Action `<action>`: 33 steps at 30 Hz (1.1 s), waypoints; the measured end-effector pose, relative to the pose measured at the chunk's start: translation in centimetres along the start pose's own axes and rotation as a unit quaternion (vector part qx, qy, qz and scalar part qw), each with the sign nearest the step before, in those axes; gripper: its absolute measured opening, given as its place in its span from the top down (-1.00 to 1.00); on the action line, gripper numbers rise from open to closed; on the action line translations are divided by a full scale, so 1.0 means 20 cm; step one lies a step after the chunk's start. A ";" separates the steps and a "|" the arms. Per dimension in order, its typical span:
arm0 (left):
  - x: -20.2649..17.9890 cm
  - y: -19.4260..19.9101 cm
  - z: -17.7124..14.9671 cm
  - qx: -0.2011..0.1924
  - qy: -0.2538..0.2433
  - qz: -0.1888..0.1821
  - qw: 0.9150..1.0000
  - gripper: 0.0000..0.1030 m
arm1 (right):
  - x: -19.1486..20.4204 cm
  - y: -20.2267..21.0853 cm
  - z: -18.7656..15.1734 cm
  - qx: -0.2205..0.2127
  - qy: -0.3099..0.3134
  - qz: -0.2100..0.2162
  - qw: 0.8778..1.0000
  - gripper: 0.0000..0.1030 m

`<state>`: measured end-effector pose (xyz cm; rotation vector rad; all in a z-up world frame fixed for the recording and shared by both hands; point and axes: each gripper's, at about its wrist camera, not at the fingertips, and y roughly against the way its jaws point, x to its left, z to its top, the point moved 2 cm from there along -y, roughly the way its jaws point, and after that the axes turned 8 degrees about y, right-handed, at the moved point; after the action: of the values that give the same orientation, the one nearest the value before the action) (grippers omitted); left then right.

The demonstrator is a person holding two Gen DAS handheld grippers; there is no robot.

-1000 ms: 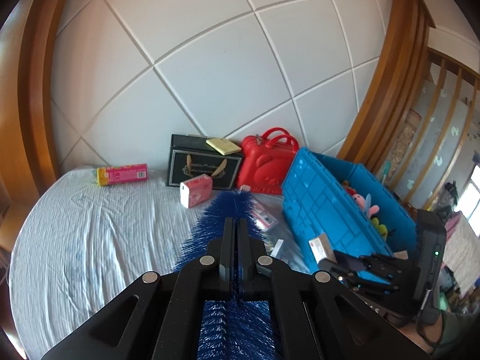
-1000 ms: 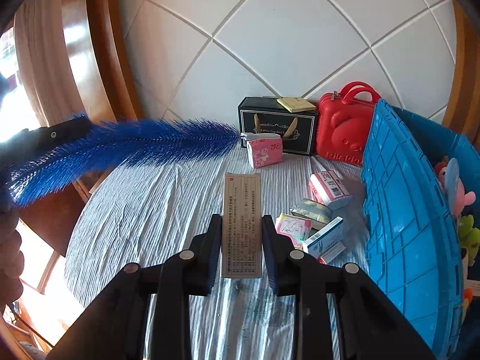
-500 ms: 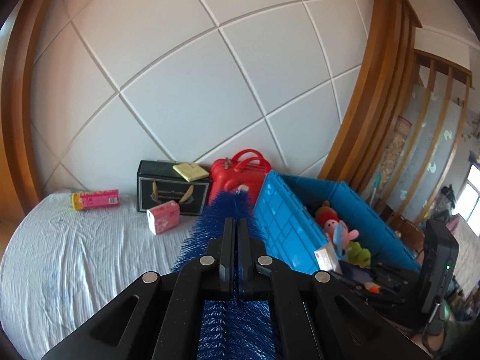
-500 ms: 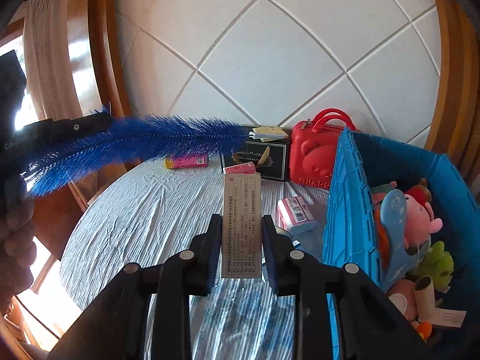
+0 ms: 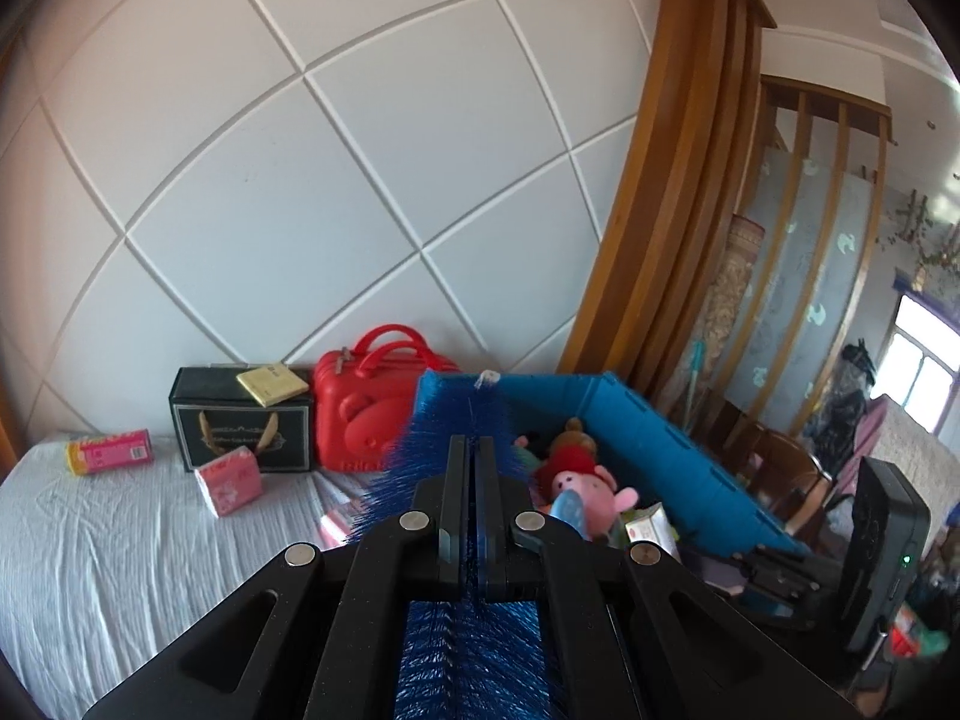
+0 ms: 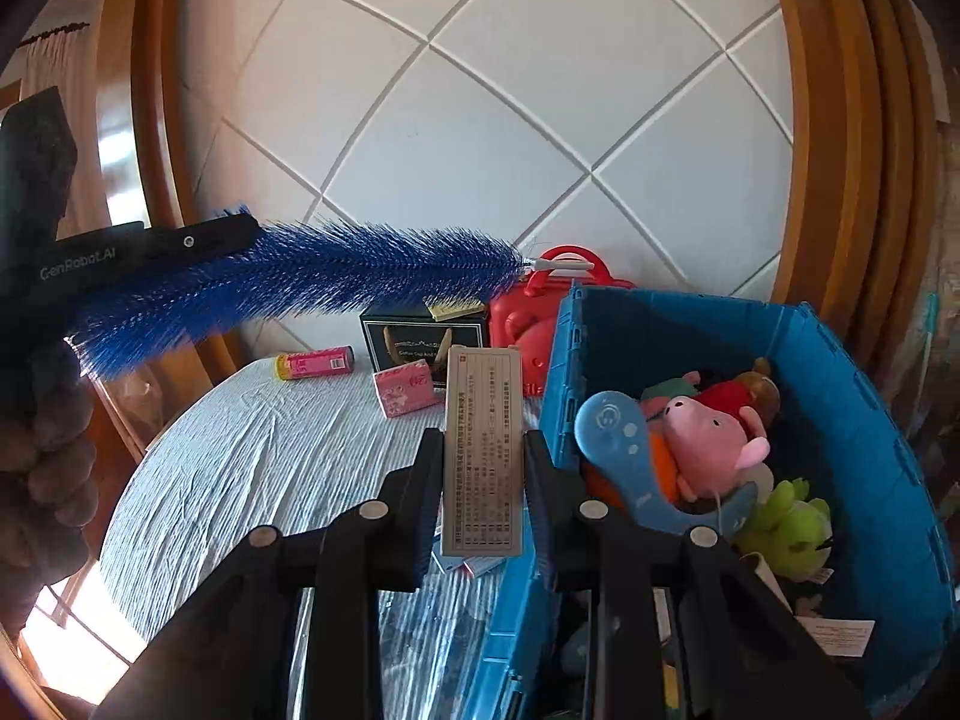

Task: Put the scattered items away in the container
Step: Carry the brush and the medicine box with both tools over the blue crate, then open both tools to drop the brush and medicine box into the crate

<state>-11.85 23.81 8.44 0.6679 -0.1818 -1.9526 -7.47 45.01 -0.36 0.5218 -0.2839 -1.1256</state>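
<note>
My left gripper (image 5: 470, 450) is shut on a long blue bristle brush (image 5: 456, 420), whose white tip reaches over the near wall of the blue crate (image 5: 690, 450). From the right wrist view the same brush (image 6: 336, 282) sticks out to the right, held up in the air by the left gripper (image 6: 240, 234). My right gripper (image 6: 483, 444) is shut on a flat beige box with printed text (image 6: 483, 456), held near the crate's left wall (image 6: 564, 384). Inside the crate lie a pink pig plush (image 6: 708, 438), a green plush (image 6: 786, 522) and other toys.
On the white-clothed bed (image 5: 108, 552) lie a pink tissue pack (image 5: 231, 480) and a pink-and-yellow box (image 5: 108, 450). A black gift box (image 5: 240, 429) with a yellow pad on top and a red case (image 5: 366, 414) stand against the panelled wall. A person's hand (image 6: 36, 468) holds the left gripper.
Both grippers have moved right and upward with their loads, from over the bed toward the blue crate. The crate's inside with the toys has come into view.
</note>
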 end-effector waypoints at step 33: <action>-1.06 -0.78 -0.08 0.045 -0.079 -0.114 0.989 0.99 | -0.80 0.22 -0.30 0.040 -0.103 -0.123 0.986 0.50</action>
<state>-16.21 49.80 8.66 0.6130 -0.3050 -2.2298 -7.90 62.55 -2.45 0.5210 -0.4541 -1.4155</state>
